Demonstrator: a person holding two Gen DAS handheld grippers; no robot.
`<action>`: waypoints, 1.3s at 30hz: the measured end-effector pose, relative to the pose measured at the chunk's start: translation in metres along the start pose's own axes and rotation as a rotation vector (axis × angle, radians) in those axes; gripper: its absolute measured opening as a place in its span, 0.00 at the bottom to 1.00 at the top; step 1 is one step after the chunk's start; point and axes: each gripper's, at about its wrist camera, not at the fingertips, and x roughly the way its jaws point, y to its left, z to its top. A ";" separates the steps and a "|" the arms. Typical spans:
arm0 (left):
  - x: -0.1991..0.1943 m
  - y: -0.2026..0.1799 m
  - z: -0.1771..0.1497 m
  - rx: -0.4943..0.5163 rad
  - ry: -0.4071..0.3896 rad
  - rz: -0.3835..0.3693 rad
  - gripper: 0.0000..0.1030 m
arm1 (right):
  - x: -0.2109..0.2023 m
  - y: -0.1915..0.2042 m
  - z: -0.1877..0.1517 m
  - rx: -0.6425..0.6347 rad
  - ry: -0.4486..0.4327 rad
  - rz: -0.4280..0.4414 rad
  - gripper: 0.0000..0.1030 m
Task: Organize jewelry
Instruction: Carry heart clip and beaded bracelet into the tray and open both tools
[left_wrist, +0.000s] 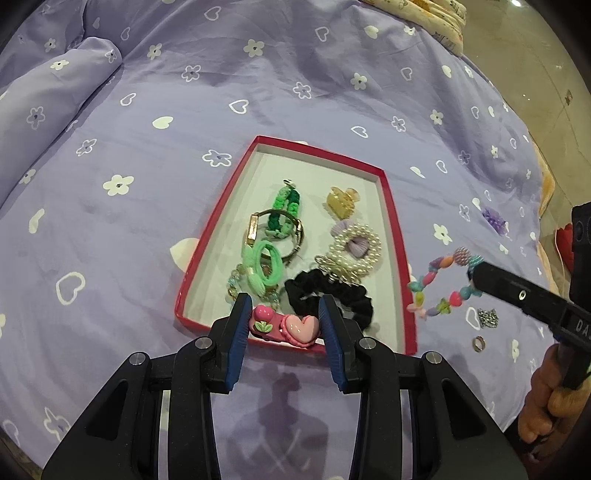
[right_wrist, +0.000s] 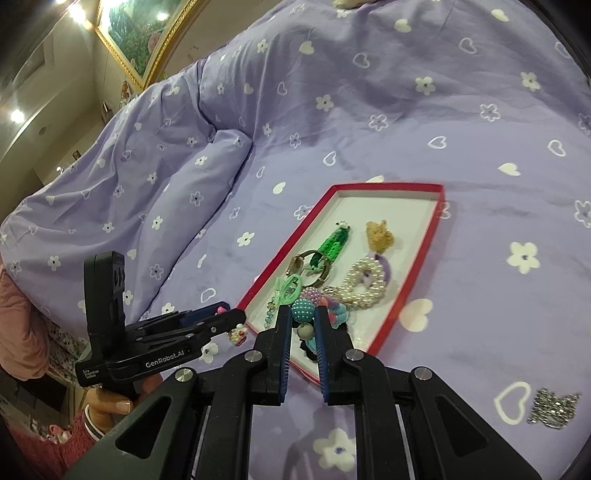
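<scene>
A red-rimmed tray (left_wrist: 391, 236) lies on the purple bedspread and holds a black scrunchie (left_wrist: 332, 295), a pearl ring with a lilac bow (left_wrist: 356, 243), green hair ties (left_wrist: 264, 269), a green chain (left_wrist: 286, 206), a watch and a yellow claw clip (left_wrist: 341, 201). My left gripper (left_wrist: 284, 321) is shut on a pink heart hair clip (left_wrist: 284, 326) over the tray's near rim. My right gripper (right_wrist: 303, 325) is shut on a colourful bead bracelet (left_wrist: 443, 284), held above the bed just right of the tray. The tray also shows in the right wrist view (right_wrist: 432, 236).
On the bedspread right of the tray lie a silver chain pile (left_wrist: 487, 317), a small ring (left_wrist: 479, 344) and a purple flower piece (left_wrist: 495, 219). A folded duvet roll (left_wrist: 55, 96) lies at the far left. The bed's edge and floor are at the far right.
</scene>
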 end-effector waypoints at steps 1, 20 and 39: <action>0.002 0.001 0.002 0.000 0.002 0.000 0.34 | 0.006 0.002 0.001 -0.002 0.008 0.004 0.12; 0.069 0.013 0.014 0.020 0.084 0.067 0.35 | 0.082 -0.025 -0.010 0.027 0.150 -0.072 0.12; 0.079 0.019 0.011 0.000 0.106 0.079 0.35 | 0.099 -0.020 -0.018 -0.073 0.200 -0.154 0.13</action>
